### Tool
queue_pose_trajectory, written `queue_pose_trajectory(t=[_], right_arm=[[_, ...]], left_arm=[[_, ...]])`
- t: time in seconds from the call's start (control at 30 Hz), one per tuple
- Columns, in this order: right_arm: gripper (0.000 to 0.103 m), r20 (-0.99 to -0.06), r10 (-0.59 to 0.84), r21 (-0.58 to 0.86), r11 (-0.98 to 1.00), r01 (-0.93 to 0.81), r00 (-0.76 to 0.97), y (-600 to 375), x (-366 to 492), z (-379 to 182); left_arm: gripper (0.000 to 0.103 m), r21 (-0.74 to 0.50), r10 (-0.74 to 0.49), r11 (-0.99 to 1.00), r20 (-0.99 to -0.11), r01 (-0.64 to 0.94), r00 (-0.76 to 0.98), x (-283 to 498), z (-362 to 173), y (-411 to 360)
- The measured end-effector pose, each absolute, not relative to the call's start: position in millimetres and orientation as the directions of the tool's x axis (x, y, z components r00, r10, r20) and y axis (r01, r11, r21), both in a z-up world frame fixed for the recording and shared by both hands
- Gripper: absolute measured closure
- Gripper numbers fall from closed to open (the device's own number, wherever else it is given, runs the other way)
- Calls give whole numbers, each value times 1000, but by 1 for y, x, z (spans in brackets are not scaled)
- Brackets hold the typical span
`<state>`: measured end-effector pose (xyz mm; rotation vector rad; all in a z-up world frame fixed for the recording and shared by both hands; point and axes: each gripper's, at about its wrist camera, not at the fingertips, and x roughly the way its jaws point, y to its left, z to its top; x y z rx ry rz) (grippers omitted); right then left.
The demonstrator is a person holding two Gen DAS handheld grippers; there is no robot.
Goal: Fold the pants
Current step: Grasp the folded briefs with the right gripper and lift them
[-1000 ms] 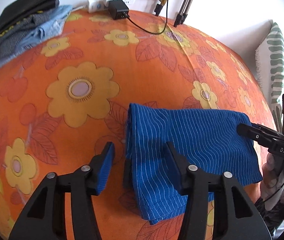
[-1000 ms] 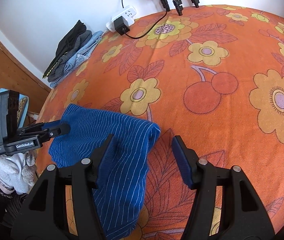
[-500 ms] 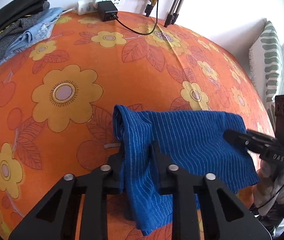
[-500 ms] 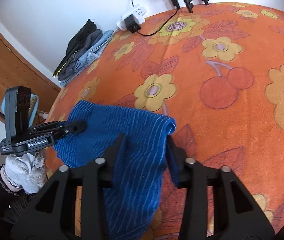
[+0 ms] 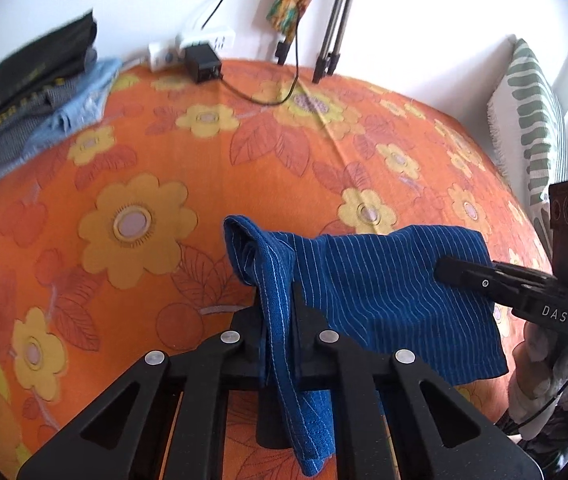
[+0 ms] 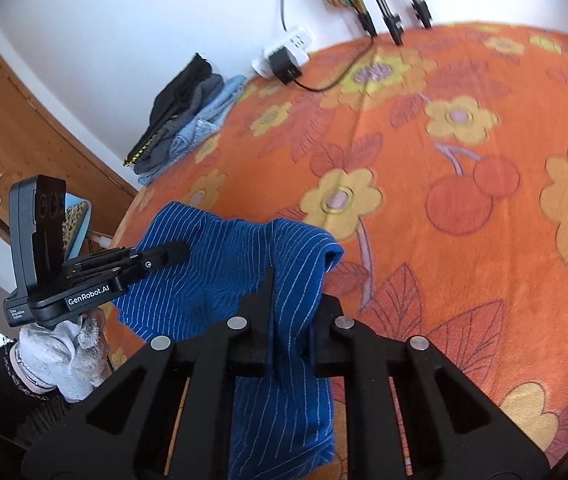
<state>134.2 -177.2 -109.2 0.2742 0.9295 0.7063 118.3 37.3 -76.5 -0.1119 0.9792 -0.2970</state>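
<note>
Blue pinstriped pants (image 5: pixel 383 292), folded small, lie near the front edge of an orange flowered bedspread (image 5: pixel 164 140). My left gripper (image 5: pixel 278 304) is closing tight on their left folded edge, its pads pressing the cloth, which rises in a bunch between the jaws. In the right wrist view my right gripper (image 6: pixel 289 304) is likewise closing tight on the opposite edge of the pants (image 6: pixel 220 264), which is lifted off the cover. Each gripper shows in the other's view: the right gripper (image 5: pixel 441 272) and the left gripper (image 6: pixel 182 254), held by a white-gloved hand (image 6: pixel 60 352).
A pile of dark, grey and light-blue clothes (image 5: pixel 32 96) sits at the far left corner of the bed. A power strip with a black charger (image 5: pixel 200 60) and tripod legs (image 5: pixel 331 40) stand by the back wall. A green-patterned pillow (image 5: pixel 531 120) leans at right. A wooden door (image 6: pixel 24 128) is left.
Both grippers went from open astride the pants' side edges to shut on them. Both have risen a little, pulling the pinched cloth up off the bedspread.
</note>
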Motion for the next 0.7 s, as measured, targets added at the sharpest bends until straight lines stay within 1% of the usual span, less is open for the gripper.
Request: queue_pose_trajectory(t=[0.3,0.43,0.6,0.7], right_arm=[[91,-581,662,445,746,-496,474,-176,114,-72],[91,-558,662,416,745,-521,501,-170,106,-57],[92,-512,660,326,741,-587,550,-151,88,-25],[92,-486,679,329,725,-605,550,-138,84,-8]], left_arm=[[97,-206,-289,957,-756,206,587,104,-53,39],[97,-206,-290,957,-726,206,624,96,-38,42],[97,-209,-283,959,-683,192,673,89,-17,54],[97,-224,-279,959,-655,172,702,85,-3,68]])
